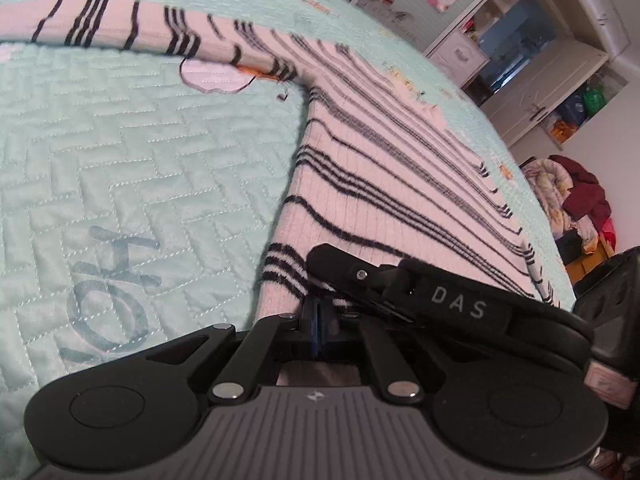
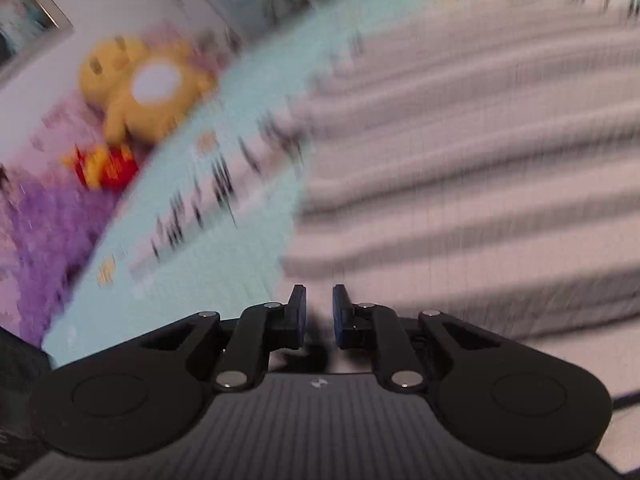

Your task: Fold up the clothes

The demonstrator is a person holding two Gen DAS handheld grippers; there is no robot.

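Mint quilted bed (image 1: 120, 152) carries striped sweater (image 1: 400, 168) lying lengthwise ahead; left hand-held gripper (image 1: 318, 312) clamped on its near hem, right hand-held gripper (image 2: 319, 312) slightly apart, empty, over same hem.

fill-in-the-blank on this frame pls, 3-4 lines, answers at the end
1. The white sweater has dark ____ across it.
2. It lies on a quilted bedspread coloured pale ____.
3. The left gripper is shut on the sweater's ____.
4. Beyond the bed in the right wrist view sits a ____ plush toy.

Missing words: stripes; green; edge; yellow
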